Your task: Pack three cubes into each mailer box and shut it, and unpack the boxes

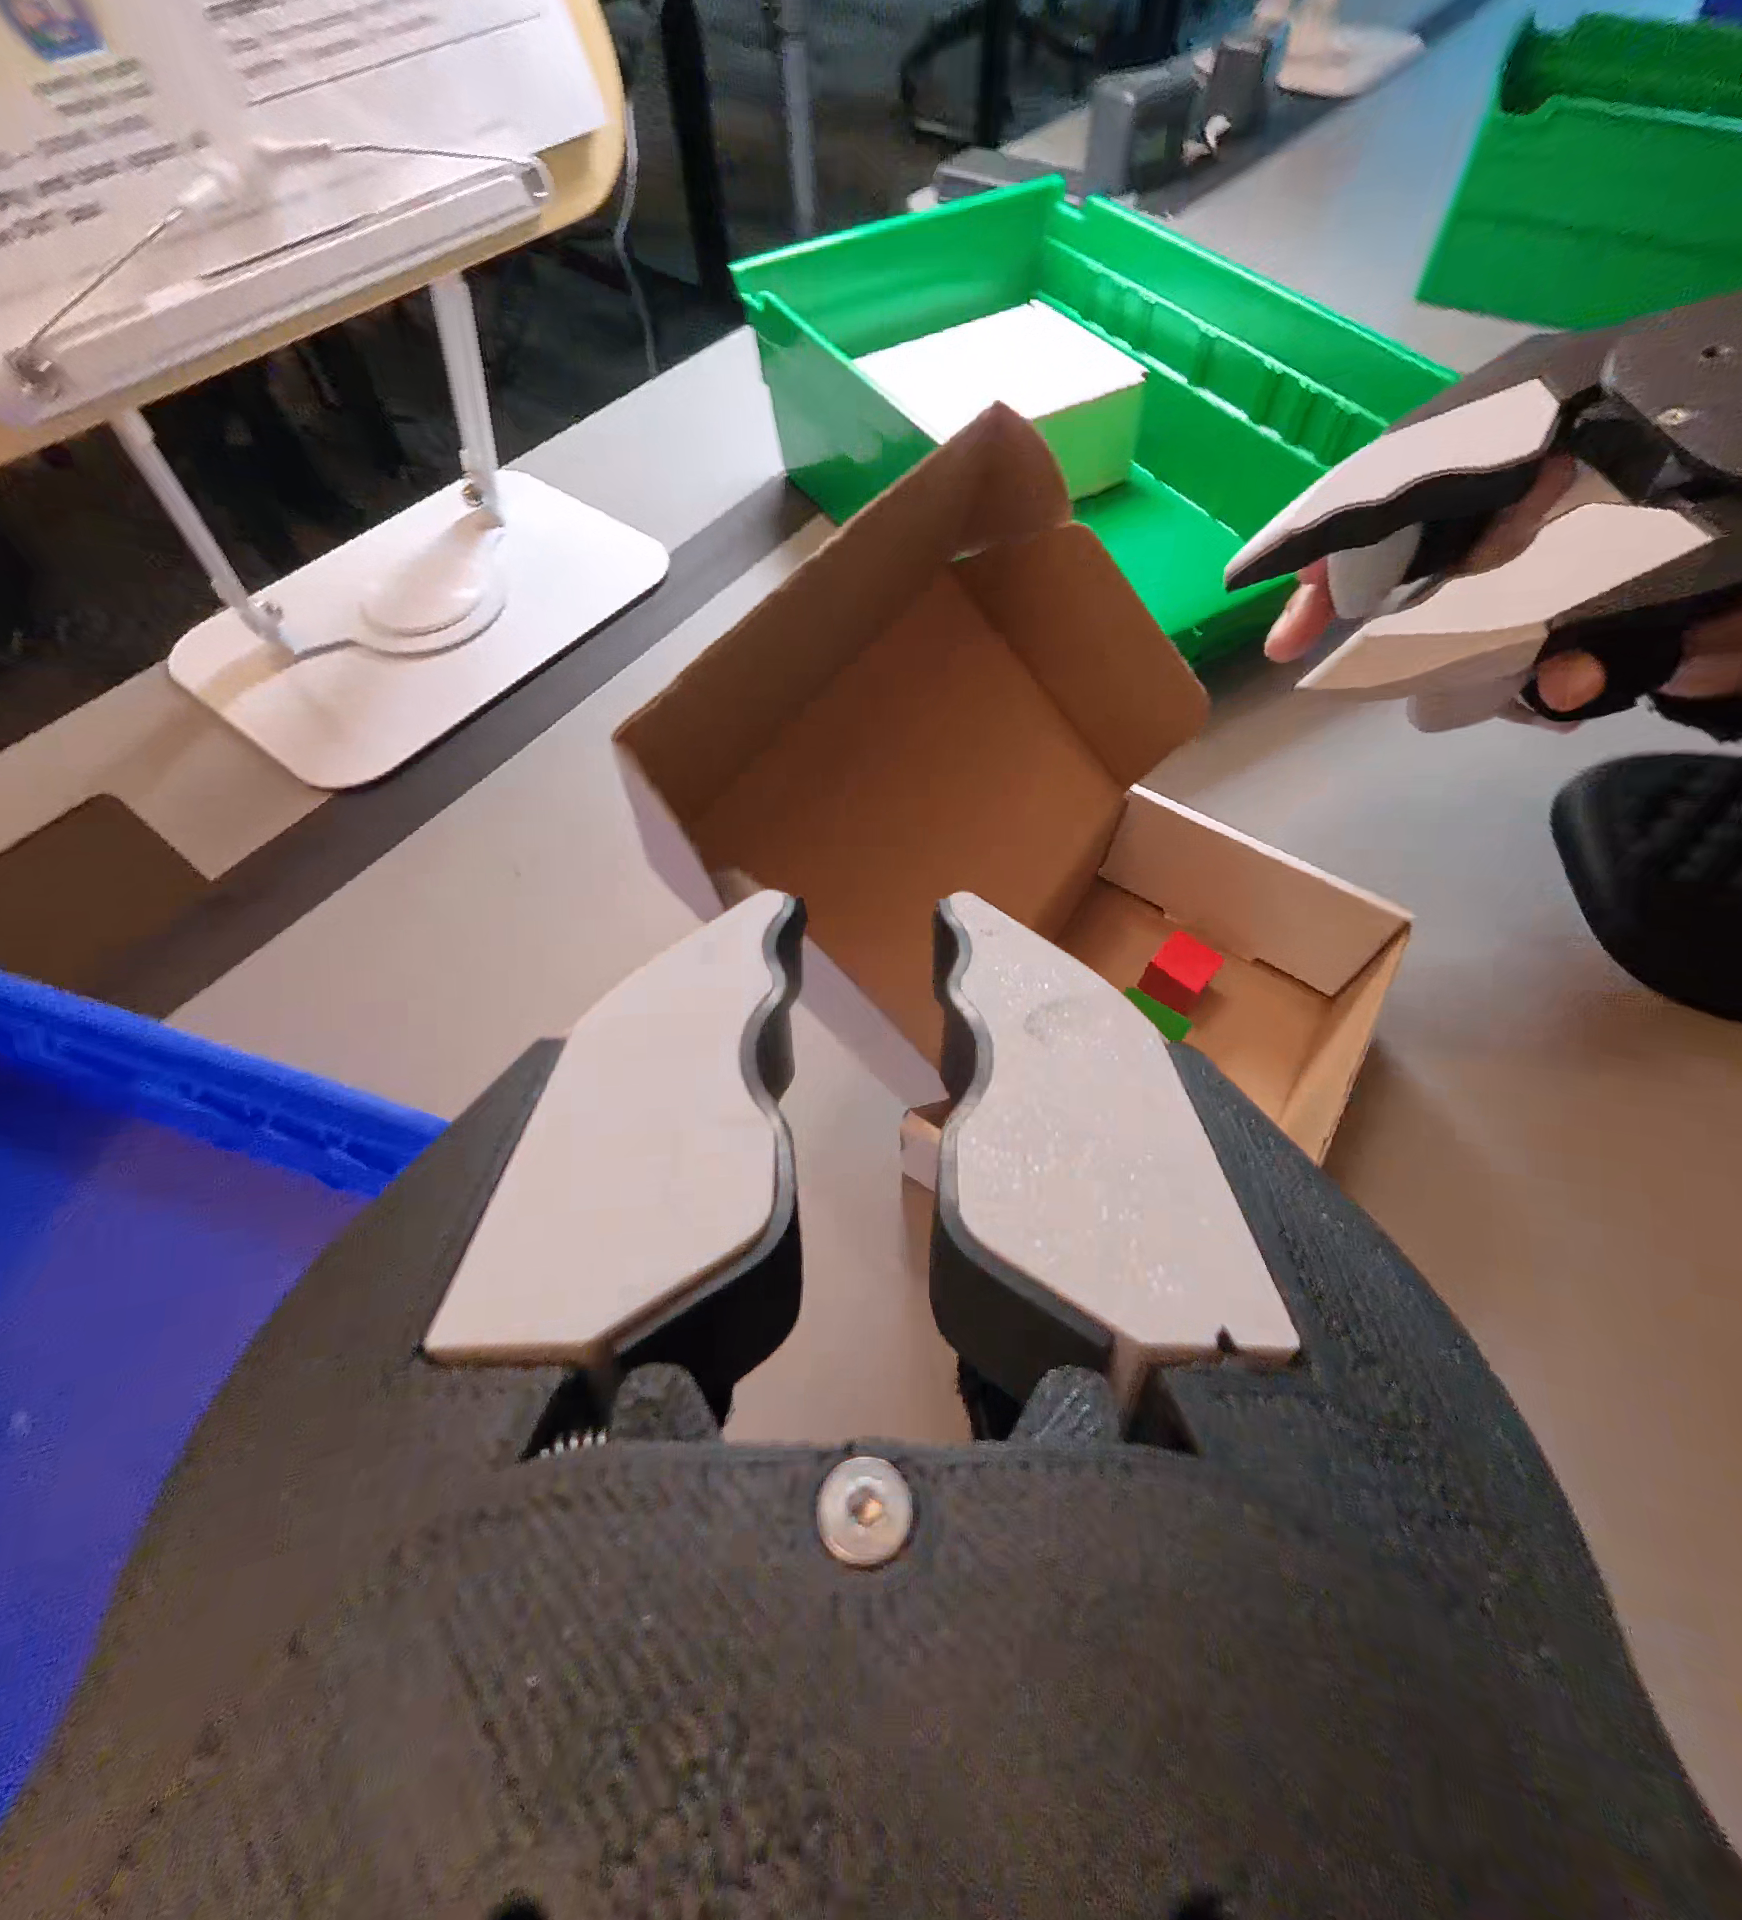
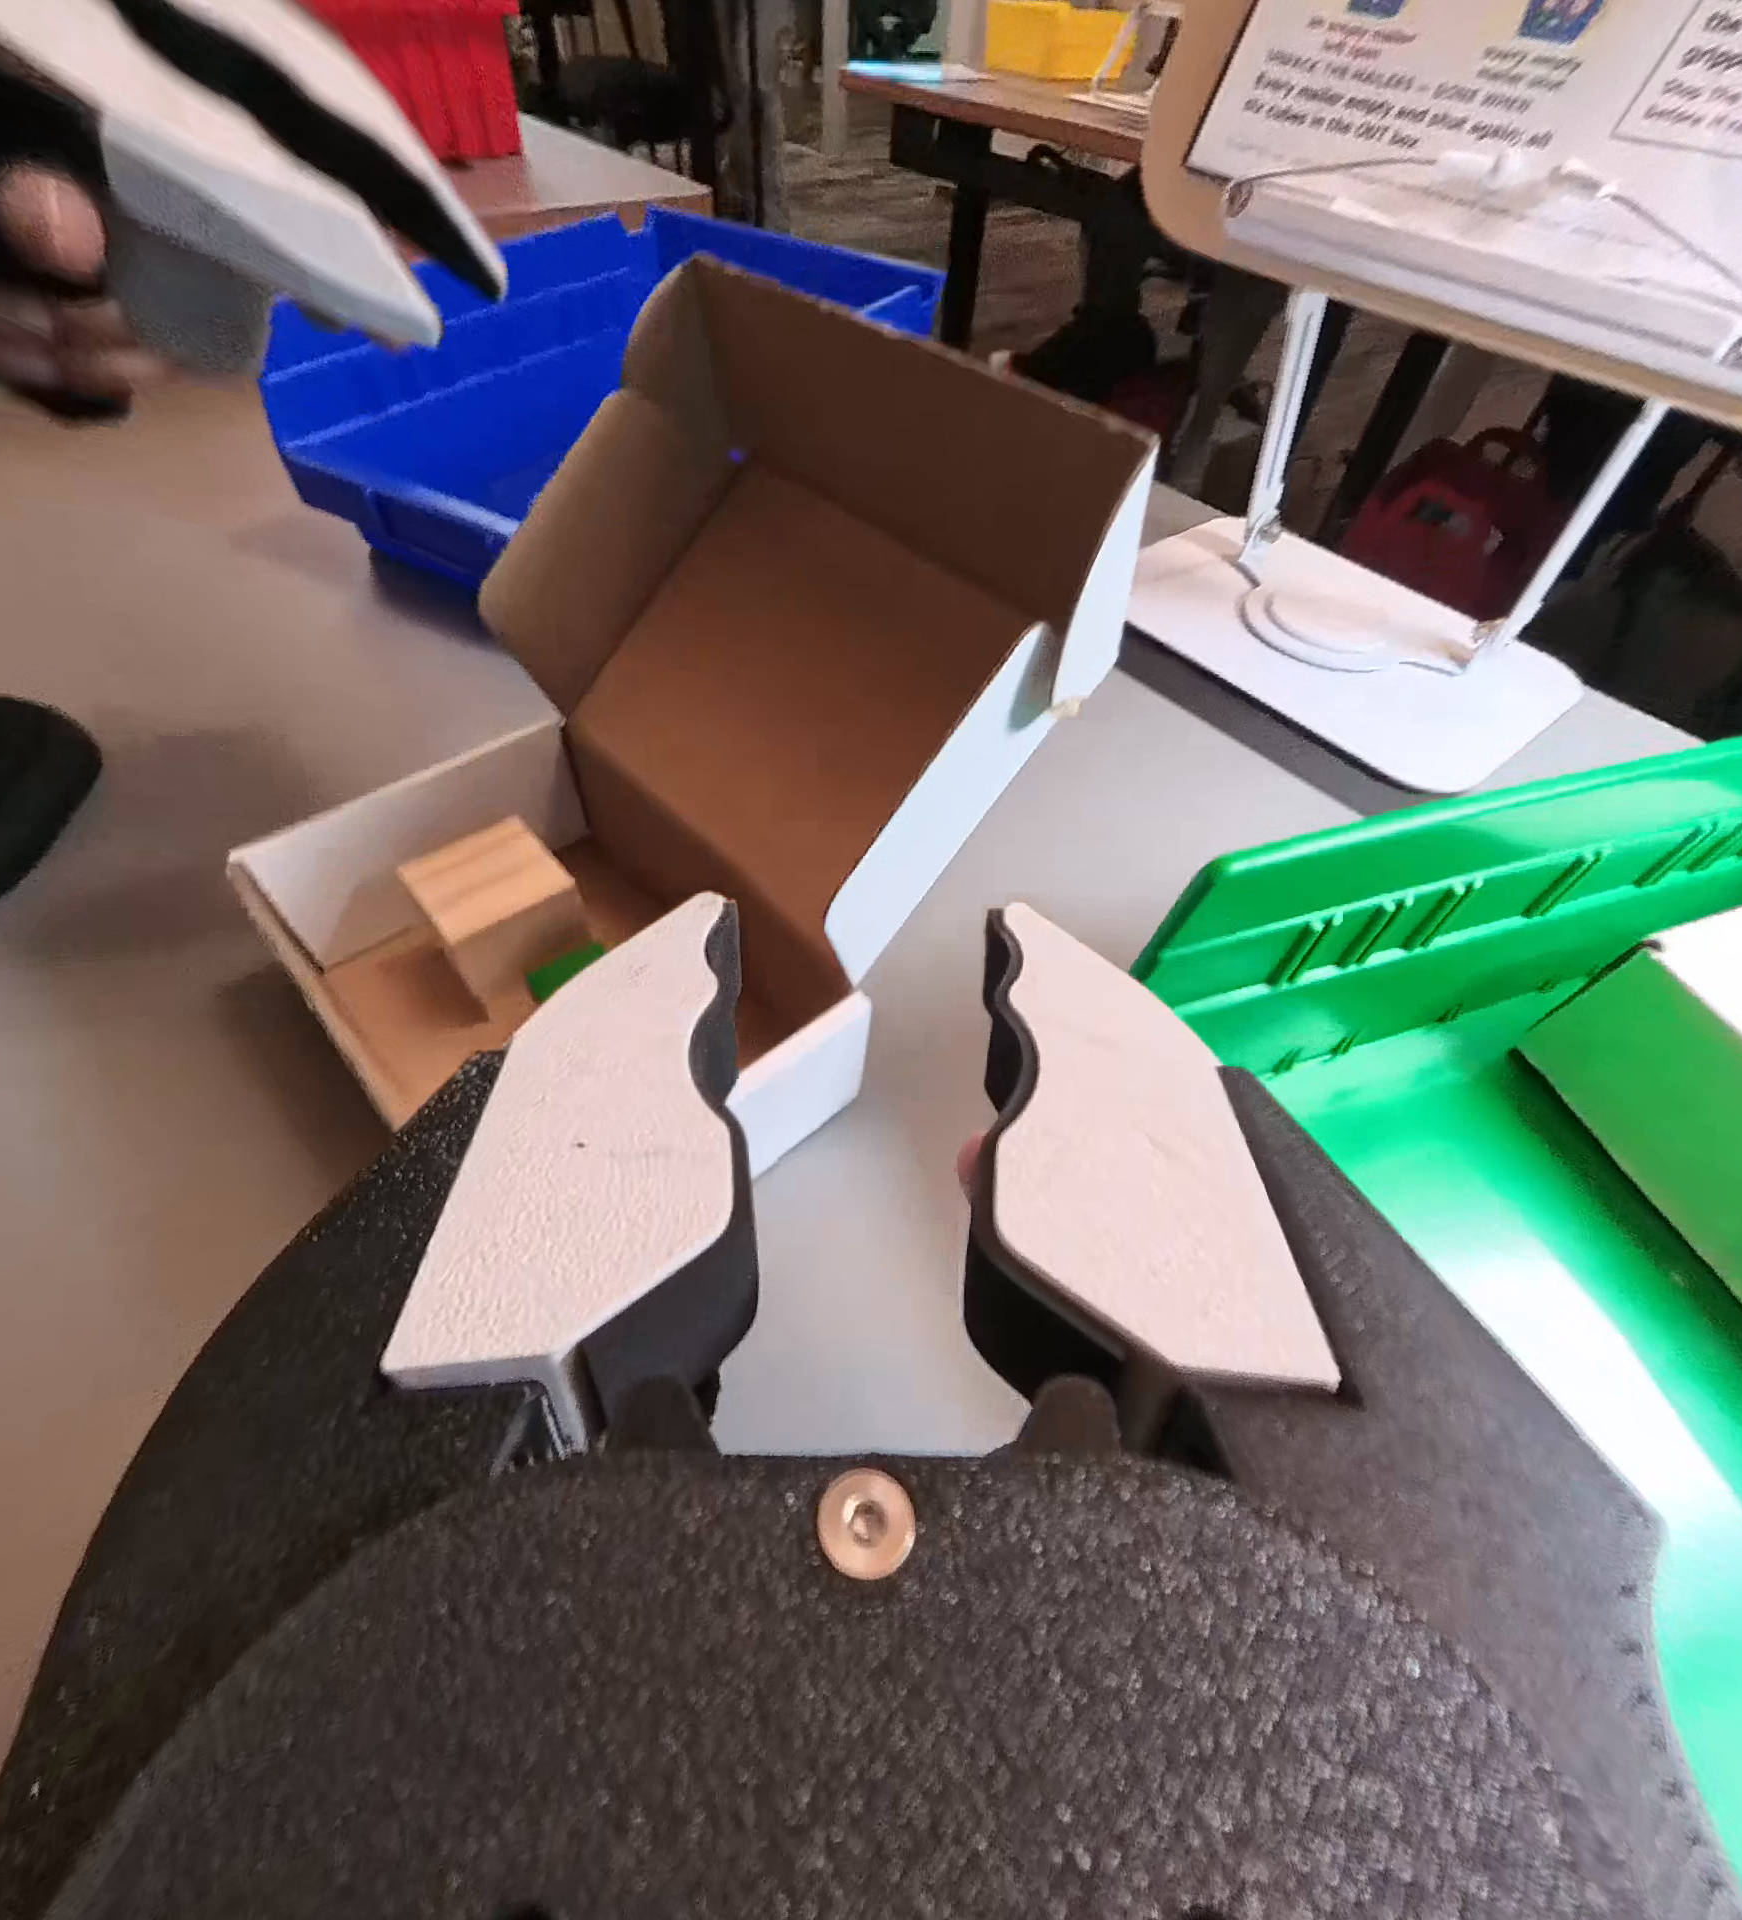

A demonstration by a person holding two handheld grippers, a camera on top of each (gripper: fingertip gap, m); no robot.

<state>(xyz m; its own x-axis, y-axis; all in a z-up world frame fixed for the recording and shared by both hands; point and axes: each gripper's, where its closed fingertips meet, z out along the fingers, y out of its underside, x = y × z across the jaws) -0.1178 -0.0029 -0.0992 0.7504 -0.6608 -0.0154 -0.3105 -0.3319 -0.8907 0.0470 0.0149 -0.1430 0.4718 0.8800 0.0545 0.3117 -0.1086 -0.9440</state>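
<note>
An open white mailer box with a brown inside stands on the grey table, its lid tilted up. In the left wrist view a red cube sits on a green cube inside it. The right wrist view shows the same box, a wooden cube and the green cube in it. My left gripper is open and empty, just in front of the box. My right gripper is open and empty, beside the box's near corner. A shut white mailer box lies in the green bin.
A blue bin is at my left, also shown in the right wrist view. A white document stand with a paper sheet stands at the table's far edge. The green bin's wall is close to my right gripper. A black object lies on the table. The tips of one gripper are about 20 cm away from the tips of the other.
</note>
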